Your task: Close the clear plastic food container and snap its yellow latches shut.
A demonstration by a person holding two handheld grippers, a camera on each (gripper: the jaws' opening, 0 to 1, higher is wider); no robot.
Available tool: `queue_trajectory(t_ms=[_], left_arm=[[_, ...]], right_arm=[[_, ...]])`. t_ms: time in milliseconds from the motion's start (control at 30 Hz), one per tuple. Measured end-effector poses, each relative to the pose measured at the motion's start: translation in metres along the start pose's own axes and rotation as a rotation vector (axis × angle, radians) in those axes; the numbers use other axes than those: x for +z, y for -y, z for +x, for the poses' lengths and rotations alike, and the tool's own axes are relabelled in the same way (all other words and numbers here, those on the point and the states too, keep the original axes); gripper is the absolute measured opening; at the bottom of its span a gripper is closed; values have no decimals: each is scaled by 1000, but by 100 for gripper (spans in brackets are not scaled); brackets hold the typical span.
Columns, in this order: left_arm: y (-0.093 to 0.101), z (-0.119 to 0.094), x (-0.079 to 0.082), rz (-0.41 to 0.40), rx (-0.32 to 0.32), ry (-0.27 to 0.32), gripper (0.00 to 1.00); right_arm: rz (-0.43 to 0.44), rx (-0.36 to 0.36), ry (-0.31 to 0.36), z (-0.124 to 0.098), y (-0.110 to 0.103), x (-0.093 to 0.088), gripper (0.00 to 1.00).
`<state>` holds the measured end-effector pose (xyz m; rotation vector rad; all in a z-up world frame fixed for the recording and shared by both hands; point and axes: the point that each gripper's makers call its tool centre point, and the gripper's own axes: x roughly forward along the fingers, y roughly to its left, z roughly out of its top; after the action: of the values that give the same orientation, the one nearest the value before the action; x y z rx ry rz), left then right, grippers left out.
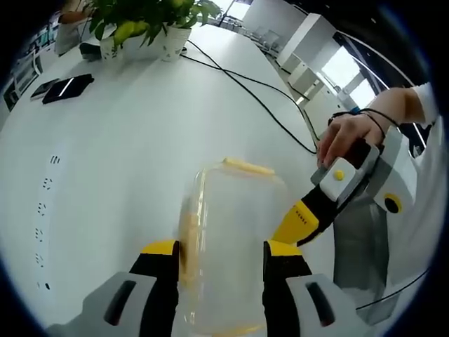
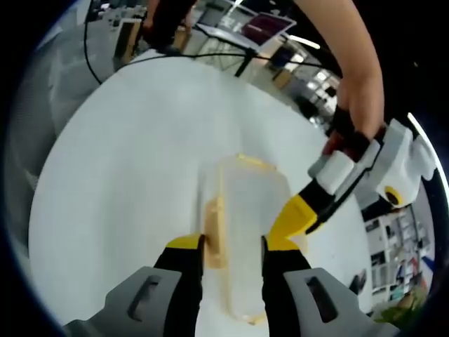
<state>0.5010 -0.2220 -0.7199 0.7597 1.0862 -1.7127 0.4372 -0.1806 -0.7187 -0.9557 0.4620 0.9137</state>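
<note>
Clear container (image 1: 235, 239) between left gripper (image 1: 219, 263) jaws, near edge cut off, latch (image 1: 188, 235) blurred

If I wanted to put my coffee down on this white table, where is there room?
The widest bare stretch of the table lies between the clear container and the potted plant, left of the black cable. Phones sit near the far left edge. Around the container it is crowded: both tongs, left and right, close in on it.
</note>
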Motion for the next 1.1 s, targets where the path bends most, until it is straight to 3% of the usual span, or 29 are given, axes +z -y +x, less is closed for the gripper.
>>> queue_trajectory(t_ms=[267,400,533,733,1100], left_arm=[[2,-3,-6,31,-17,27,44],[1,-2,-7,57,-21,29,48],[3,0,-4,91,-16,32,49],[3,3,0,114,-10,33,51],[4,6,0,71,-19,21,54]], right_arm=[[27,-12,8,0,0,0,29],[116,1,22,-1,1,0,31],[149,17,26,0,3,-4,37],[187,56,57,0,11,-1,34],[140,83,62,3,7,0,34]])
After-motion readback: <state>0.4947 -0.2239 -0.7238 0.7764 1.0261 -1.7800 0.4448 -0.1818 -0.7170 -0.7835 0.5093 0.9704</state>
